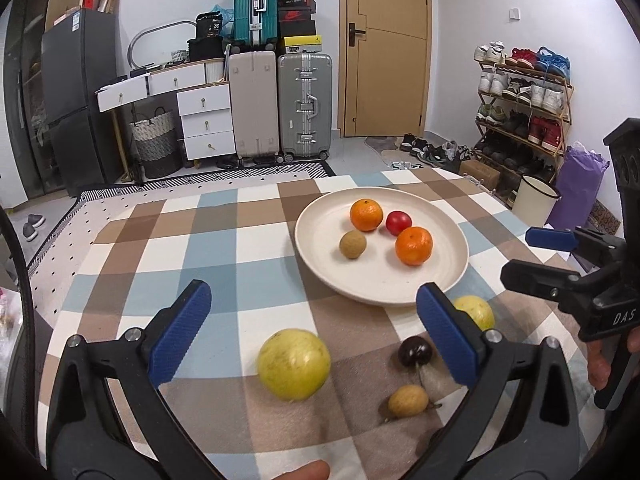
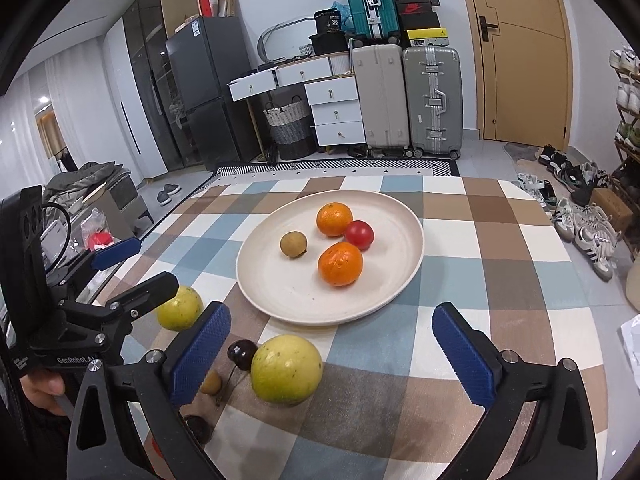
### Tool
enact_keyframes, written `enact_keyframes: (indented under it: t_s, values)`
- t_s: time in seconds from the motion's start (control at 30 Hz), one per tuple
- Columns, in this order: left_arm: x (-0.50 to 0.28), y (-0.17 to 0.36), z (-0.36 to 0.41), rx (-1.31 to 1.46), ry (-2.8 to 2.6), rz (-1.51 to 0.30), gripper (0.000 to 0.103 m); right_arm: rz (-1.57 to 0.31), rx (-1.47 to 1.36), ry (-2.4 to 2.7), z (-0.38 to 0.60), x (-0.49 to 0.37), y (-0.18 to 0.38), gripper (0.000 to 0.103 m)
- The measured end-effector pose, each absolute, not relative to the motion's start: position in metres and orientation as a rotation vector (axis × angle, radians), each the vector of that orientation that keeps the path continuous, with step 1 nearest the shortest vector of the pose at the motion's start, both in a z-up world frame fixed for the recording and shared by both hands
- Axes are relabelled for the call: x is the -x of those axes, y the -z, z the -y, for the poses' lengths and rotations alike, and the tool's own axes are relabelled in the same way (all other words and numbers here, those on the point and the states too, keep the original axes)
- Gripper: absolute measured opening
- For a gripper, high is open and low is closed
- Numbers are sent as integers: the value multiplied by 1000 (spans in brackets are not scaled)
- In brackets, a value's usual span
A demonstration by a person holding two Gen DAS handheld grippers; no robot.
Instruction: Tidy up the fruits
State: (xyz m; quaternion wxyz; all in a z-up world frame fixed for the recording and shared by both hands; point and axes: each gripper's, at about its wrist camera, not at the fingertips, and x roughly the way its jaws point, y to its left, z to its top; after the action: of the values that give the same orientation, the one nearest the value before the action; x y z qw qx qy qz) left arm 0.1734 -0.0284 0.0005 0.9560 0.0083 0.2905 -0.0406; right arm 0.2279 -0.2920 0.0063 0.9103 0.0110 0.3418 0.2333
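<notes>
A cream plate (image 1: 360, 284) (image 2: 288, 292) on the checked tablecloth holds two oranges (image 1: 414, 246) (image 2: 340, 263), a red tomato (image 1: 398, 223) (image 2: 359, 234) and a brown longan (image 1: 353, 244) (image 2: 293, 244). In front of the plate lie two yellow-green guavas (image 1: 294, 364) (image 2: 286, 368), one (image 1: 476, 310) (image 2: 179, 307) partly hidden by a finger, a dark cherry (image 1: 415, 351) (image 2: 241, 354) and a small tan longan (image 1: 408, 400) (image 2: 211, 383). My left gripper (image 1: 316, 332) is open above the nearer guava. My right gripper (image 2: 332, 352) is open, with a guava between its fingers.
The table's far edge drops to a patterned rug (image 2: 336, 168). Suitcases (image 1: 280, 104), a white drawer unit (image 1: 204, 124), a dark fridge (image 1: 76, 96) and a shoe rack (image 1: 524, 108) stand beyond. Another dark fruit (image 2: 198, 426) lies near my right gripper's left finger.
</notes>
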Motion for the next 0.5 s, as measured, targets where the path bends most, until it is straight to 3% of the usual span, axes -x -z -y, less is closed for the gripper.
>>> enact_keyframes:
  t_s: [0.5]
  values:
    - [-137,5,-11,0,74,-606,102,-753,16,-509,275,-215,10,103]
